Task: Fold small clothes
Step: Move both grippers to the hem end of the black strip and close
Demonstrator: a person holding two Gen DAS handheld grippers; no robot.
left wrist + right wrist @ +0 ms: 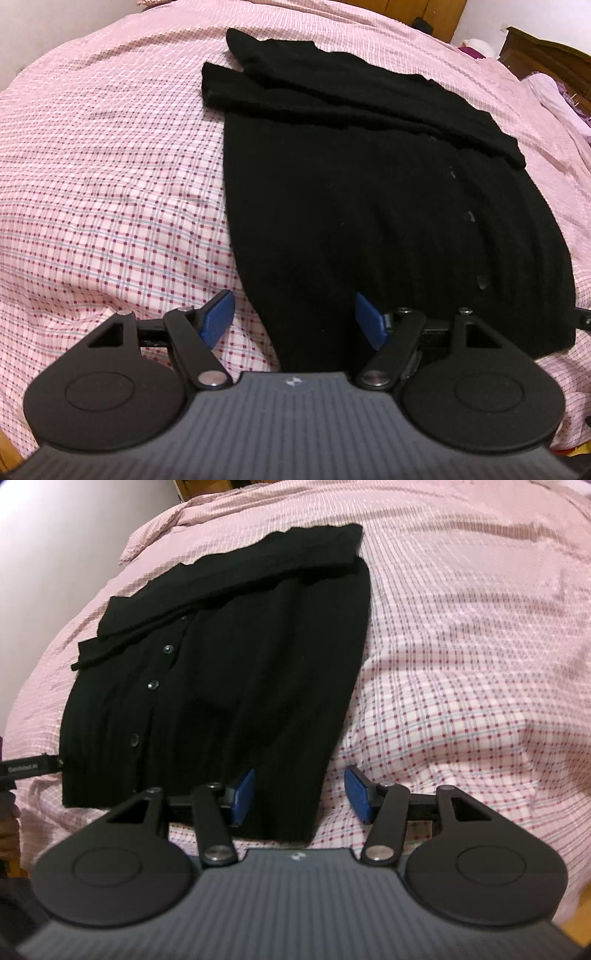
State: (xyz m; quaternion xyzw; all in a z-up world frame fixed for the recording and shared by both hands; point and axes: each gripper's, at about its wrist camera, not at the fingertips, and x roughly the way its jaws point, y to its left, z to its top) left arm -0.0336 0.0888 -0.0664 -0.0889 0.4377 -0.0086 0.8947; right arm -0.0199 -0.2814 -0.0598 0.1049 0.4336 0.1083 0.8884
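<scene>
A black knit cardigan (351, 206) with a row of buttons lies flat on the bed, its sleeves folded across the far end. It also shows in the right wrist view (236, 672). My left gripper (295, 319) is open, with its blue pads straddling the cardigan's near left corner at the hem. My right gripper (301, 795) is open, with its pads straddling the near right corner of the hem. Neither gripper holds cloth.
The bed is covered by a pink checked sheet (110, 192) with dark dots, seen too in the right wrist view (461, 664). Dark wooden furniture (546, 55) and a pile of cloth stand at the far right. A white wall (55, 554) is beyond the bed.
</scene>
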